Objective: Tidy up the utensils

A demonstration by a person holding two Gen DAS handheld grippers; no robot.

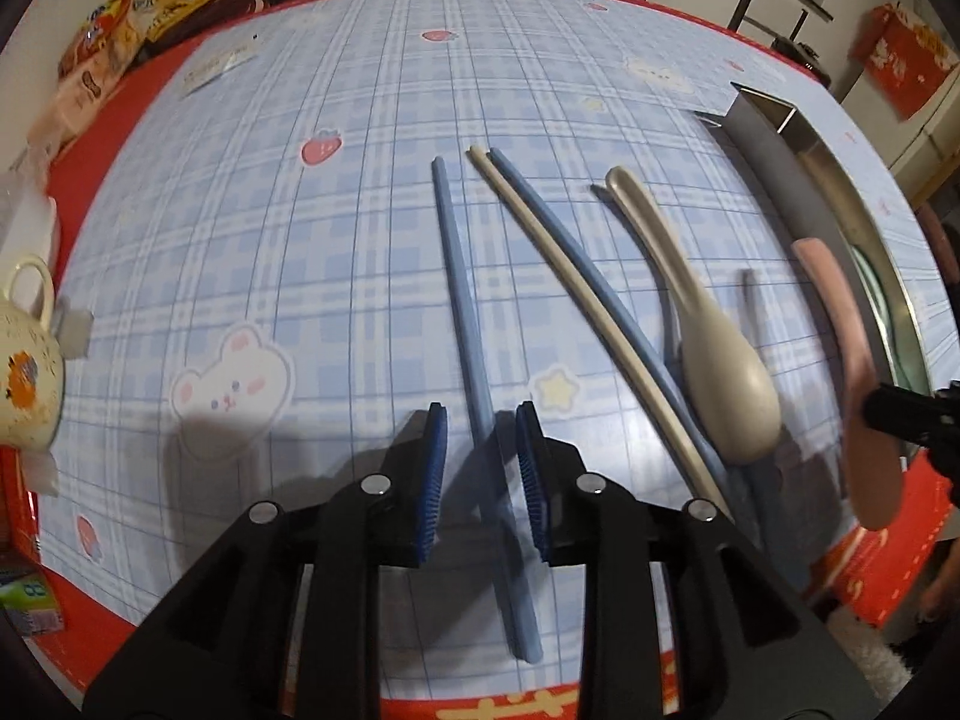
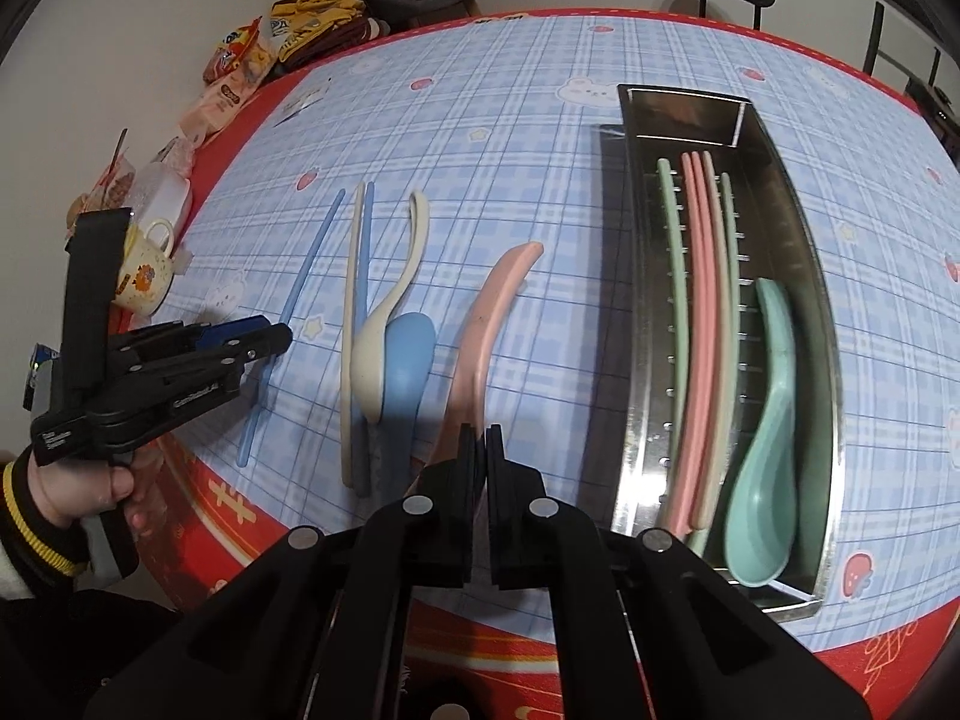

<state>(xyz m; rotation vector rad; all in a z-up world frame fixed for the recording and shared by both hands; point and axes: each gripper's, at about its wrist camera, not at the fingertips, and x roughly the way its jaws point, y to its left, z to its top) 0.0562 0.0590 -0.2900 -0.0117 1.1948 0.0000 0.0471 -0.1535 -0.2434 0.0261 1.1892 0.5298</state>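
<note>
Left tongs (image 1: 480, 426) stand narrowly parted astride a single blue chopstick (image 1: 462, 312), the blue ribbed pads (image 1: 436, 450) on either side and, as far as I can see, not pressing it; the stick lies flat on the checked tabletop (image 1: 300, 252), its long axis running from near the tongs away toward the far edge, one end passing under the tongs. Just to its right lie a cream and blue chopstick pair (image 1: 576, 294) and a cream spoon (image 1: 720, 360), roughly parallel. To do this well, I'd judge the pads should close squarely across the stick near its middle, so it lifts level rather than swinging. Seen from the right wrist, the right tongs (image 2: 478, 438) are clamped on the bowl end of a pink spoon (image 2: 486, 312), whose handle points away and slightly right. Its destination, the steel tray (image 2: 822, 360), sits well to the right, already holding green and pink chopsticks and a teal spoon (image 2: 765, 450), all lengthwise; the pink spoon should go in aligned with them.
</note>
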